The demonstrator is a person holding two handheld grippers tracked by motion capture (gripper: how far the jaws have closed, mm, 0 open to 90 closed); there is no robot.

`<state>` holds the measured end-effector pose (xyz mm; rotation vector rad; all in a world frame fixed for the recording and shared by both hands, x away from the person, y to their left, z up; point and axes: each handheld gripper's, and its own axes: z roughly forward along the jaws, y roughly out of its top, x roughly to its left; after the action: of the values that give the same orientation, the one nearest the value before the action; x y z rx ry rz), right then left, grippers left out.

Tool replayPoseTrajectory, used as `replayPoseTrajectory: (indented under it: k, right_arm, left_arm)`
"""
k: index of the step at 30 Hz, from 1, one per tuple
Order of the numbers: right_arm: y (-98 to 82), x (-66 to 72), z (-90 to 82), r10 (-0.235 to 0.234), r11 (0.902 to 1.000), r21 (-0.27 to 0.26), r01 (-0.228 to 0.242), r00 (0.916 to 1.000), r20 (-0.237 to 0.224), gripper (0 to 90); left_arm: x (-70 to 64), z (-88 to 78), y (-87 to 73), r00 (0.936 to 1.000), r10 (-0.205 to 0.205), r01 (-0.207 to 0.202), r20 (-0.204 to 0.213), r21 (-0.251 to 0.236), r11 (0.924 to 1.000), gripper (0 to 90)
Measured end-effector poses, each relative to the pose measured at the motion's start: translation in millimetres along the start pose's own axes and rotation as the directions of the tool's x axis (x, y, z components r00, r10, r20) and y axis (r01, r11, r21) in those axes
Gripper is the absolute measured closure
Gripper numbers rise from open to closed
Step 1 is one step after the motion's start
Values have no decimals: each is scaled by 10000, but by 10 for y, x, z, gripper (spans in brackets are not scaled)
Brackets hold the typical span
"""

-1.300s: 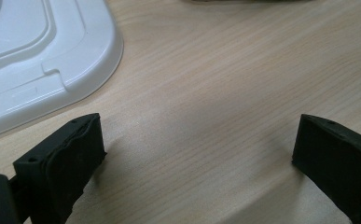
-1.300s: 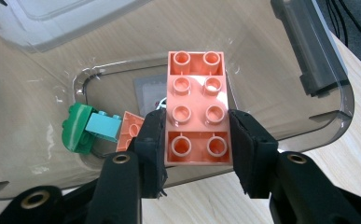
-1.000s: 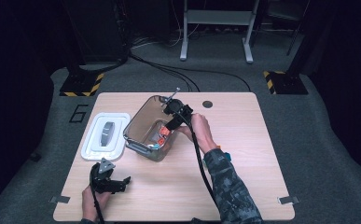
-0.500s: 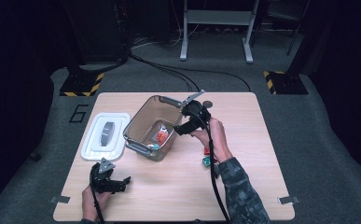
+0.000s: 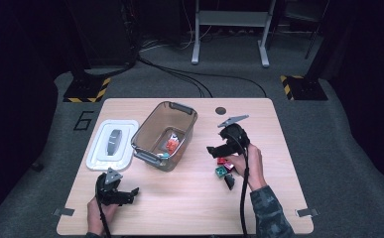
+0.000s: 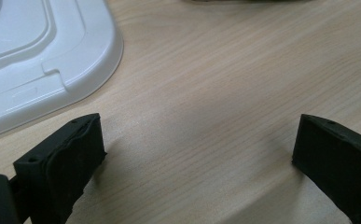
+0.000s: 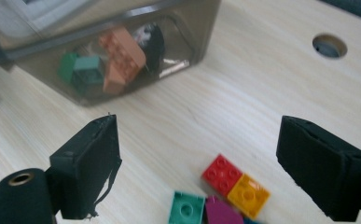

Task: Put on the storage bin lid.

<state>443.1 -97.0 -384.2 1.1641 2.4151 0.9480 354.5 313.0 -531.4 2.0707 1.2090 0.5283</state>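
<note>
Right hand-held gripper [image 7: 197, 172] just opened wide, empty; red plastic brick [image 7: 221, 173] lies directly ahead between jaws, far from idle left hand-held gripper [image 5: 114, 191], also open.

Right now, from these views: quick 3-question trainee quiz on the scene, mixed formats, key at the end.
1. True or false: the right gripper is clamped on a brick.
2. Multiple choice: the white lid lies A) on the bin, B) flat on the table left of the bin, C) under the left gripper.
3. Fill in: in the right gripper view, the yellow brick touches the ___ brick.

Key:
1. False; its jaws stand open above the loose bricks and have just been opening.
2. B; beside the clear bin.
3. Red.
</note>
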Motion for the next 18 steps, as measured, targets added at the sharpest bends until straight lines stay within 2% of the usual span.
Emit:
replayPoseTrajectory:
  k: [7, 18]
  right_arm:
    - [-369, -87, 52, 702, 9971, 277, -705, 9975, 114, 109]
    - [-821, -73, 184, 1083, 9903, 819, -1118, 9931, 458, 118]
  left_arm:
    - [1, -1, 0, 10000, 21, -21, 0, 7, 10000, 18]
    - [1, -1, 1, 10000, 33, -33, -3, 10, 10000, 18]
